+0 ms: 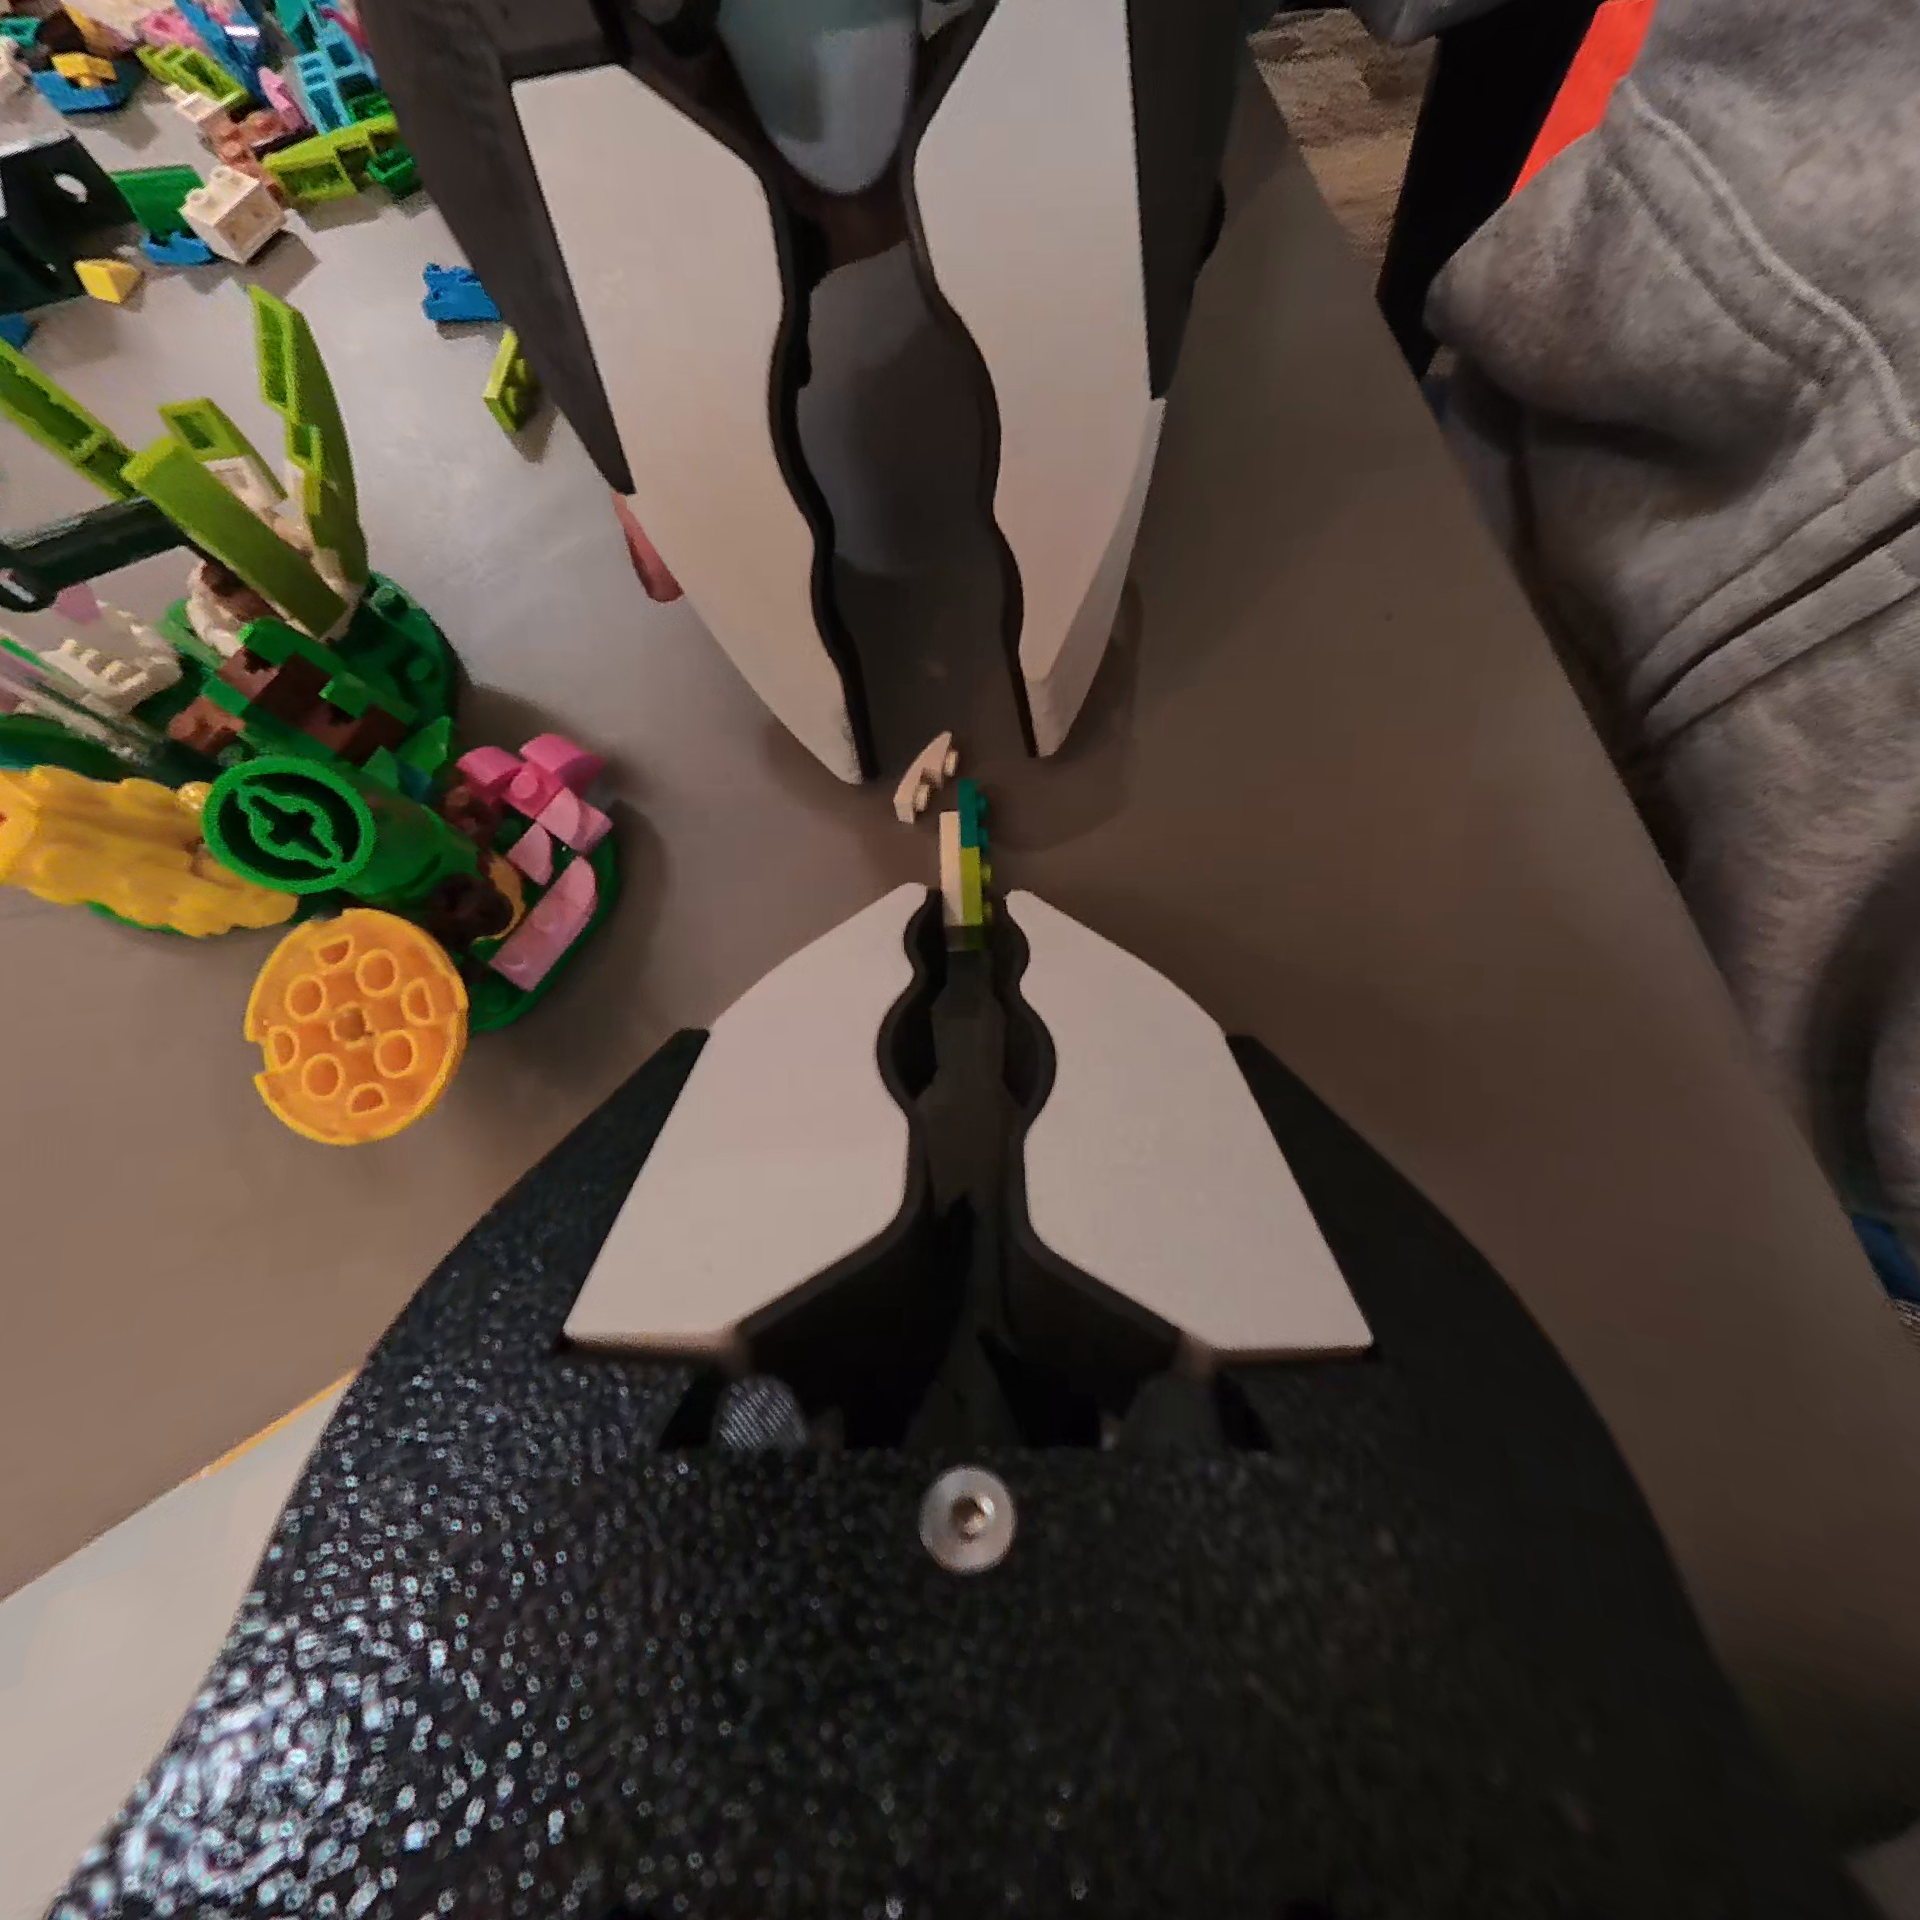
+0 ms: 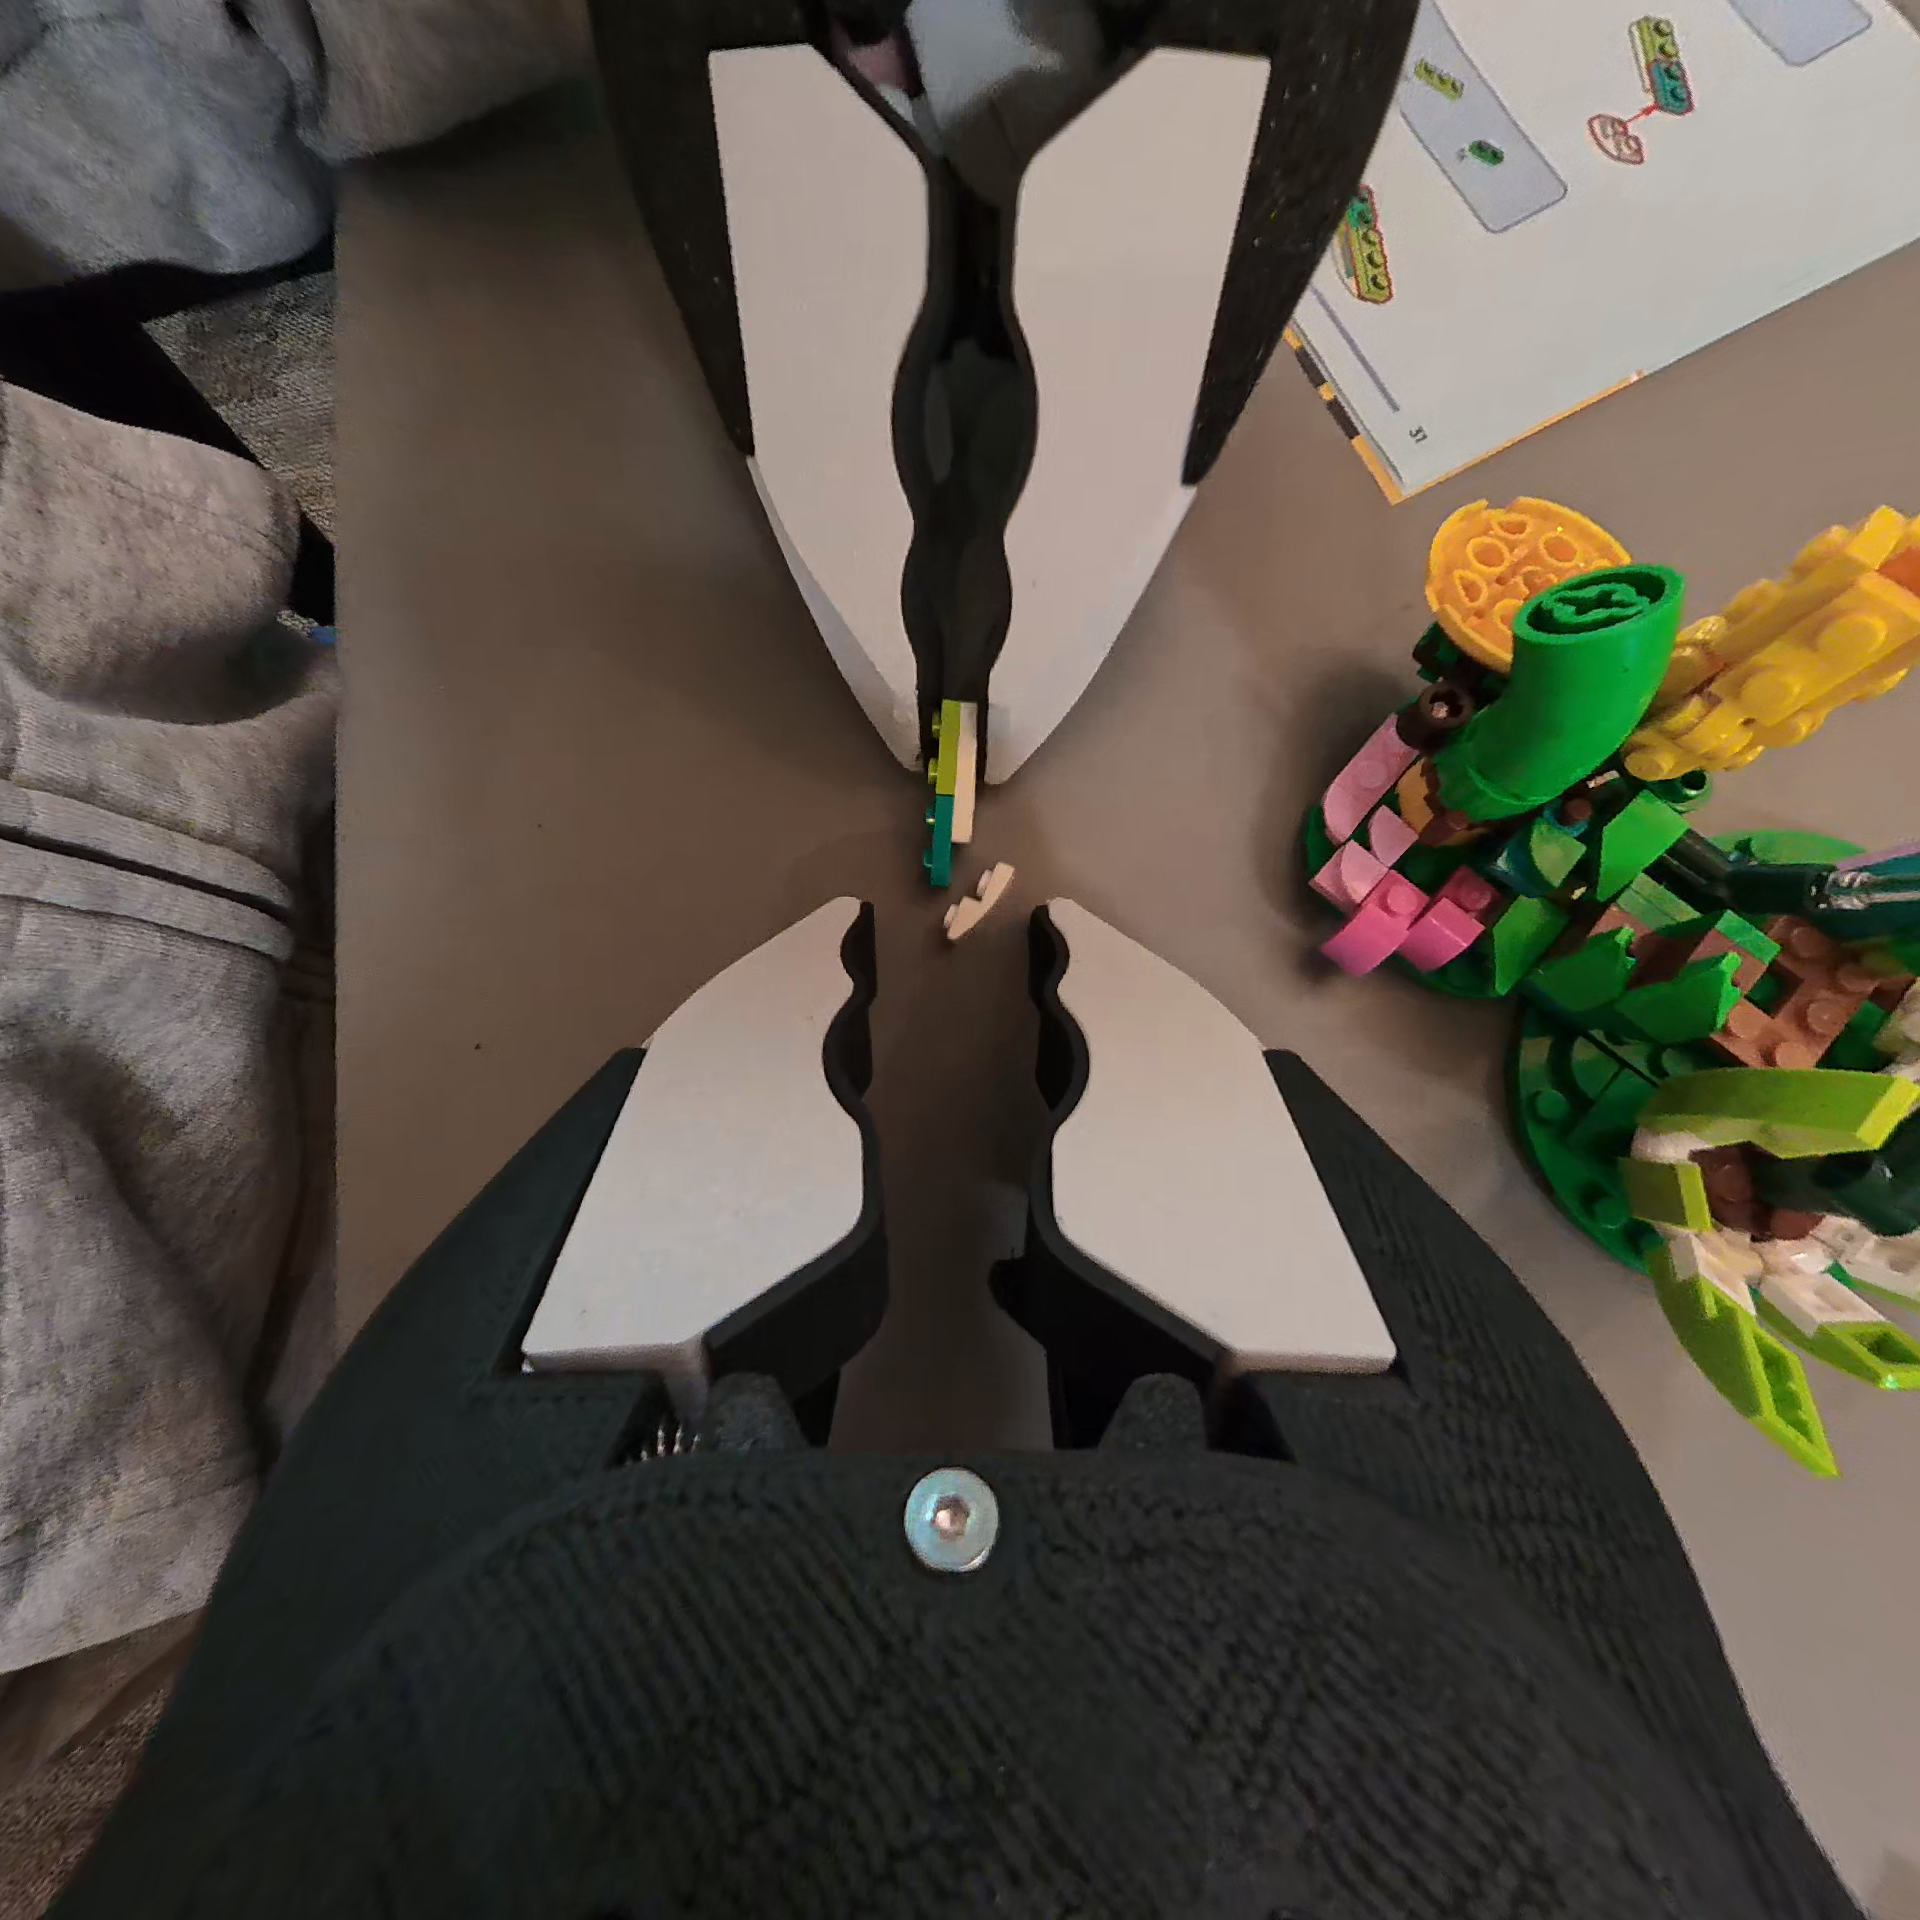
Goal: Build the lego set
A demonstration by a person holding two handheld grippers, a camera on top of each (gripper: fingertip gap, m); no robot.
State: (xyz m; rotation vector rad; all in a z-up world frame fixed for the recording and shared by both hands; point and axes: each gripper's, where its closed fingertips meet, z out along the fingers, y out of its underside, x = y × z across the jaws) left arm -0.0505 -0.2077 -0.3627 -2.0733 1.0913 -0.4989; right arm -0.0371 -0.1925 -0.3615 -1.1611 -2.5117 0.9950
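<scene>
My left gripper is shut on a small stack of lime, teal and white plates, held edge-up just above the grey table. My right gripper faces it tip to tip, open and empty. A small white rounded plate lies on the table between the two grippers, just off the stack's end. In the right wrist view the white plate sits between my right gripper's open fingertips, and the left gripper holds the stack right in front.
A built flower model with green, pink and yellow parts stands close beside the grippers. A pile of loose bricks lies farther back. An open instruction booklet lies beyond the model. A person's grey sweatshirt borders the table edge.
</scene>
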